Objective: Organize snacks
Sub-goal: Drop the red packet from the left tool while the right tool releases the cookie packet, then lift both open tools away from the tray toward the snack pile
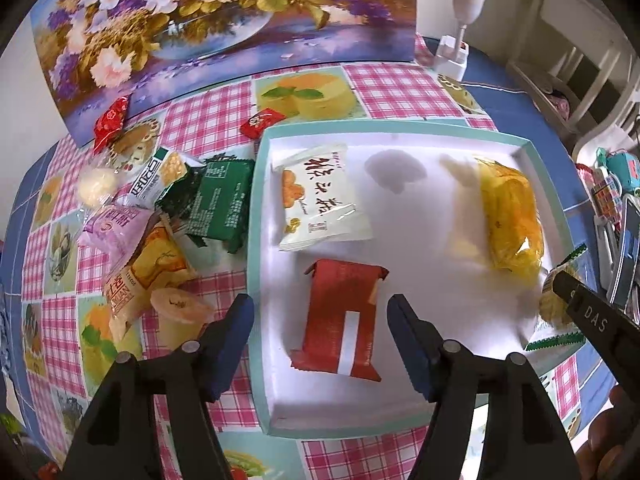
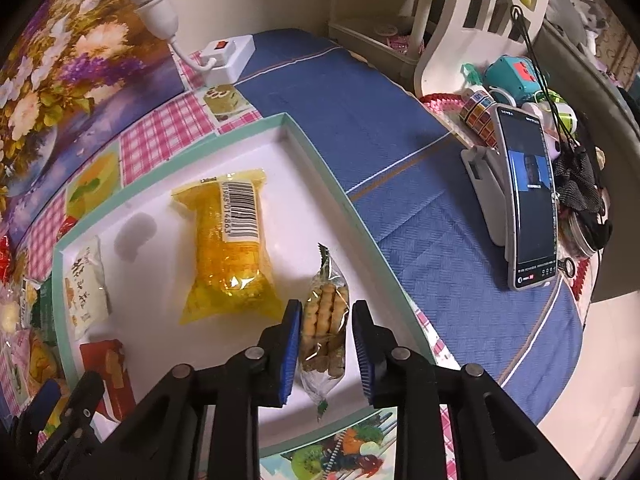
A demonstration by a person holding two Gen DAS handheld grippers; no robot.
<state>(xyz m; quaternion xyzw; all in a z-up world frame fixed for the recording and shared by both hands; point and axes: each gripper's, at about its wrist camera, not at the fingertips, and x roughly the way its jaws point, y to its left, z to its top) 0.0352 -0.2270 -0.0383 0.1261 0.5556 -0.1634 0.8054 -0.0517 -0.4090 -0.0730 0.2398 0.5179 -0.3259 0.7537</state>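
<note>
A white tray with a teal rim (image 1: 256,200) (image 2: 320,168) lies on the checked tablecloth. In it are a white snack pack (image 1: 320,196) (image 2: 86,288), a yellow pack (image 1: 510,216) (image 2: 228,248), a red packet (image 1: 344,316) (image 2: 108,364) and a clear cookie pack (image 2: 324,320) (image 1: 554,308). My left gripper (image 1: 320,308) stands open over the red packet, its blue pads well clear on both sides. My right gripper (image 2: 326,312) straddles the cookie pack, which lies on the tray; a gap shows at the right pad. Loose snacks (image 1: 160,232) are heaped left of the tray.
A floral picture (image 1: 200,20) leans at the back. Two red candies (image 1: 112,120) (image 1: 262,120) lie near it. A power strip (image 2: 228,56) sits behind the tray. Right of the tray, a phone on a stand (image 2: 528,200) and toys (image 2: 512,76) crowd the blue cloth.
</note>
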